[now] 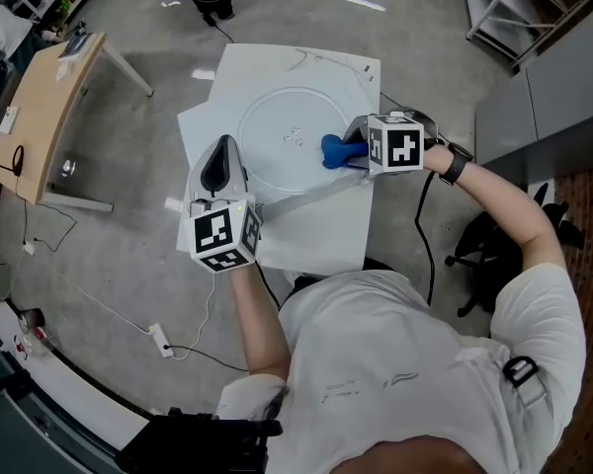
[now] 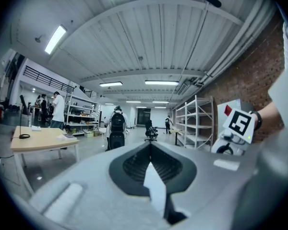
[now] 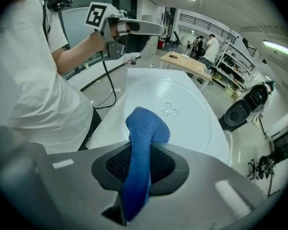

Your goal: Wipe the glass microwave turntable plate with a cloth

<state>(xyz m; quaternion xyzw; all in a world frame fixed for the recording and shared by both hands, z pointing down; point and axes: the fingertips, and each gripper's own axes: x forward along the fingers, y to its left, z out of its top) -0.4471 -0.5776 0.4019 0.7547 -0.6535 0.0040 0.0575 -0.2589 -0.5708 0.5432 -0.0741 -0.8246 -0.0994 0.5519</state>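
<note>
**Head view.**
- Glass plate (image 1: 282, 112): round, clear, lying flat on the white table (image 1: 316, 233). It bears nothing but the cloth.
- Cloth (image 1: 334, 150): blue, bunched, over the plate's right part, just right of its centre.
- Right gripper (image 1: 356, 156): reaches in from the plate's right rim with the cloth at its tips. This is the nearer gripper to the work. The unwiped glass spreads leftward and away from its jaws.
- Left gripper (image 1: 223, 152): just beside the plate's left rim, pointing away from the person.

**Left gripper view.**
- Jaws drawn together, with a thin white sliver (image 2: 154, 183) pinched in the seam. What it is cannot be told.
- Camera looks out across the room. The plate is out of sight here.

**Right gripper view.**
- Jaws clamped on the cloth. Its long axis runs straight along the jaws, and the rounded free end juts forward over the near side of the plate.
- Whether the cloth presses on the glass cannot be told.
- Judgement: the next stroke calls for a sweep toward the plate's centre marks and far rim.
</note>
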